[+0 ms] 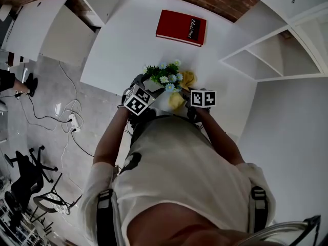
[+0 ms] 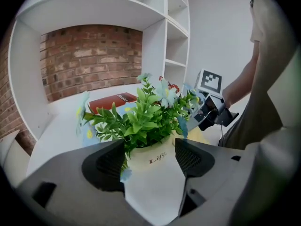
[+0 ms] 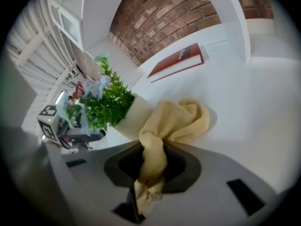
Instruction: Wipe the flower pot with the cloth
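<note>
Left gripper point(image 2: 151, 158): jaws are held apart; the flower pot point(image 2: 155, 187) is seen between them, pads not pressing. Right gripper point(image 3: 153, 161): clamped on the yellow cloth point(image 3: 181, 119), which is bunched just ahead, beside the pot.

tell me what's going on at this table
A person stands at a white table holding tongs in each hand. The right tongs are shut on a yellow cloth, bunched up beside a white flower pot of leafy green plants. The left tongs are open with the pot between their jaws, not clamped. A red book lies further back.
</note>
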Motion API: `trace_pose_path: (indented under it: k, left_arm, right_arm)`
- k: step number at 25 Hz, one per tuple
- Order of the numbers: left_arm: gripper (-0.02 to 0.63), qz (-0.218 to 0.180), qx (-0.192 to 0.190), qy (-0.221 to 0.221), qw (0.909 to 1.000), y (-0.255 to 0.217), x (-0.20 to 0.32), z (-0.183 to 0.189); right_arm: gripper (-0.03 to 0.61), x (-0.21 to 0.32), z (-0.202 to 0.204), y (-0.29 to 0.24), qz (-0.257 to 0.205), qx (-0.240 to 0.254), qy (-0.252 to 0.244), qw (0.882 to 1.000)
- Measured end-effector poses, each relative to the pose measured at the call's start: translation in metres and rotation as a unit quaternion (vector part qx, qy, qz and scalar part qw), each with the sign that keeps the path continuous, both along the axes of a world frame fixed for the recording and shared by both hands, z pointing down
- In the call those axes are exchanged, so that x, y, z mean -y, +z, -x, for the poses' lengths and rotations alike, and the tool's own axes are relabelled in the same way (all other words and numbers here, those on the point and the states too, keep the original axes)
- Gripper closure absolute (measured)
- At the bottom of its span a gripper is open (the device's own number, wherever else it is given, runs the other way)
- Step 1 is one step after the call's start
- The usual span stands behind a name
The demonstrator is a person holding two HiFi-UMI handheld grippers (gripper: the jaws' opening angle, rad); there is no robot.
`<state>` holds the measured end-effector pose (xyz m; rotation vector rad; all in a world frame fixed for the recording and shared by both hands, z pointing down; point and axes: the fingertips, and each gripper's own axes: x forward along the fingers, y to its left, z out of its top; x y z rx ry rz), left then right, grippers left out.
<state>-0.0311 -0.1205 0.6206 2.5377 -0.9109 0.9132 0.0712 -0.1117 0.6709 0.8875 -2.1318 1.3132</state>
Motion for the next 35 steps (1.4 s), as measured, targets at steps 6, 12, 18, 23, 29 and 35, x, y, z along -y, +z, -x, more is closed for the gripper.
trace_pose_path:
  k: [6, 12, 18, 23, 29, 35]
  left_arm:
    - [0.284, 0.009, 0.013, 0.033, 0.9993, 0.005, -0.013, -0.011]
    - [0.284, -0.055, -0.017, -0.005, 0.9983, -0.049, -0.001, 0.008]
    - [0.268, -0.022, -0.030, 0.081, 0.9961, -0.070, 0.020, -0.005]
    - [0.261, 0.046, 0.004, 0.135, 0.9897, -0.023, 0.006, -0.019]
    - [0.262, 0.041, 0.022, 0.121, 0.9916, 0.003, 0.002, -0.026]
    - [0.262, 0.043, 0.029, 0.133, 0.9898, 0.005, -0.005, -0.024]
  right_arm:
    - [0.494, 0.015, 0.004, -0.058, -0.033, 0.093, 0.022, 0.995]
    - [0.491, 0.030, 0.000, -0.076, -0.045, 0.106, 0.042, 0.992]
    - [0.491, 0.032, 0.000, -0.053, -0.035, 0.077, 0.032, 0.996]
    - [0.489, 0.023, -0.004, -0.016, -0.009, 0.025, 0.014, 1.000]
    - [0.489, 0.012, -0.003, 0.007, 0.004, 0.002, 0.006, 1.000]
    - [0.489, 0.008, -0.003, 0.000, -0.002, -0.003, 0.003, 1.000]
